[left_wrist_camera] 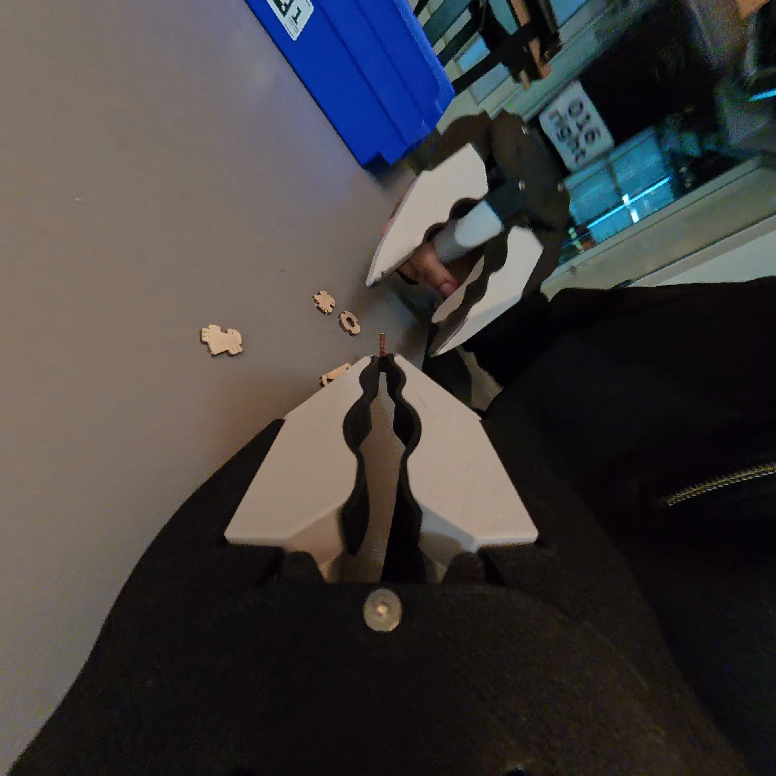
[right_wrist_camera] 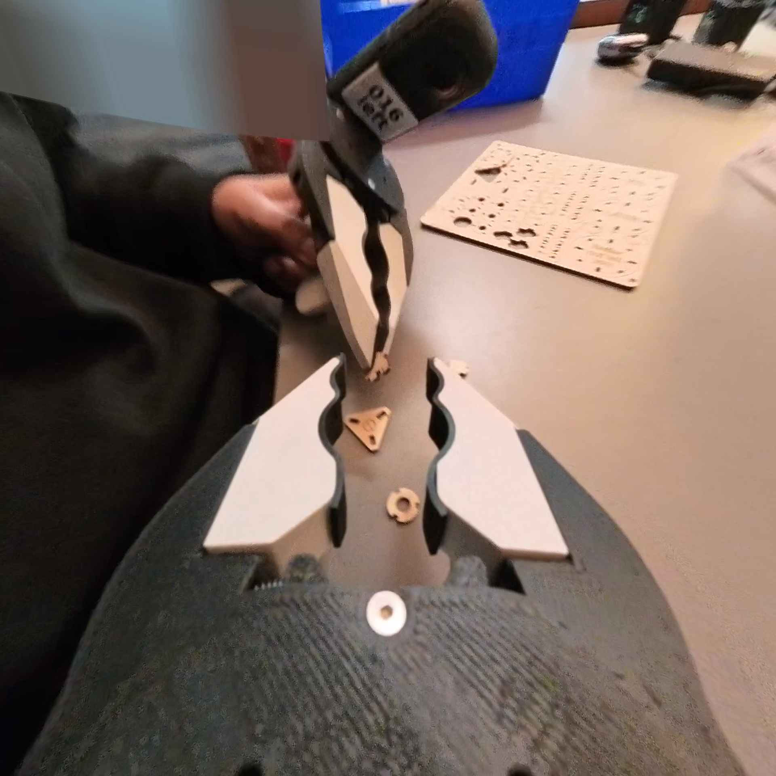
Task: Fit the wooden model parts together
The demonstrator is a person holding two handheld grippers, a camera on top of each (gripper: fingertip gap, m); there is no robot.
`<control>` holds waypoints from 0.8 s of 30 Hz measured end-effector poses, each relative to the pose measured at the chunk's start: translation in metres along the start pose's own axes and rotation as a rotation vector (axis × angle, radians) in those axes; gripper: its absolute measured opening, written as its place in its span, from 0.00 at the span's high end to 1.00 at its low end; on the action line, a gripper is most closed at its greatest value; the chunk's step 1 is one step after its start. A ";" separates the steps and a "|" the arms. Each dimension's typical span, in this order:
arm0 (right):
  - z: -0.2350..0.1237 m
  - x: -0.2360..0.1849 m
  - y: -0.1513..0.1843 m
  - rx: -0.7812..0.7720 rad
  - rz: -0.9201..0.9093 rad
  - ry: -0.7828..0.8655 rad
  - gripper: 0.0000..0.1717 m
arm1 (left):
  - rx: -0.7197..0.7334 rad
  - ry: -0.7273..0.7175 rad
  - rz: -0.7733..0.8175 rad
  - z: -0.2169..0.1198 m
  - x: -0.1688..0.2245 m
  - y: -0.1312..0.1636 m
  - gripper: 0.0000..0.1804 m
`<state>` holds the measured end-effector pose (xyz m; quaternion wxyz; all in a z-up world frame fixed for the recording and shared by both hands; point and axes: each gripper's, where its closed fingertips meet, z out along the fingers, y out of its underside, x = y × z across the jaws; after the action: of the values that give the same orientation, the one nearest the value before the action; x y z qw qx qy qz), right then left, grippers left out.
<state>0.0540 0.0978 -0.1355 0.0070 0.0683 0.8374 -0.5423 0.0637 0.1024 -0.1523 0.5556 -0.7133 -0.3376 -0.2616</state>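
Observation:
My left gripper (left_wrist_camera: pixel 382 357) is shut on a small flat wooden piece (left_wrist_camera: pixel 382 344), seen edge-on and sticking out past the fingertips. The right wrist view shows that piece (right_wrist_camera: pixel 377 369) as a tabbed cut-out pinched at the left gripper's tips (right_wrist_camera: pixel 376 359), just above the grey table (right_wrist_camera: pixel 546 378). My right gripper (right_wrist_camera: pixel 386 365) is open and holds nothing. It faces the left gripper's tips closely. A triangular wooden piece (right_wrist_camera: pixel 369 426) and a notched wooden ring (right_wrist_camera: pixel 402 506) lie on the table between its fingers. In the left wrist view the right gripper (left_wrist_camera: pixel 403 306) stands open just beyond my left fingertips.
Loose wooden cut-outs (left_wrist_camera: pixel 221 340) (left_wrist_camera: pixel 324 301), a ring (left_wrist_camera: pixel 349 322) and a half-hidden piece (left_wrist_camera: pixel 334 373) lie on the table. A wooden sheet with cut-outs (right_wrist_camera: pixel 550 214) lies to the far right. A blue bin (left_wrist_camera: pixel 357 71) stands behind. A person's dark sleeve (right_wrist_camera: pixel 105 294) is on the left. Both grippers' tips are close together, under 4 cm apart.

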 end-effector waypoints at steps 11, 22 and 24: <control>0.006 -0.026 0.007 -0.075 0.222 -0.300 1.00 | -0.090 -0.004 0.196 0.003 0.018 0.015 0.99; 0.008 -0.014 -0.017 0.140 0.550 -0.271 1.00 | 0.037 0.099 0.115 -0.006 0.023 0.001 1.00; 0.009 -0.014 -0.017 0.144 0.572 -0.272 1.00 | 0.037 0.119 0.091 -0.009 0.023 0.001 1.00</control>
<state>0.0650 0.0810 -0.1224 0.2663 0.2281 0.7351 -0.5802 0.0792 0.0984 -0.1336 0.5991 -0.7009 -0.2760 -0.2715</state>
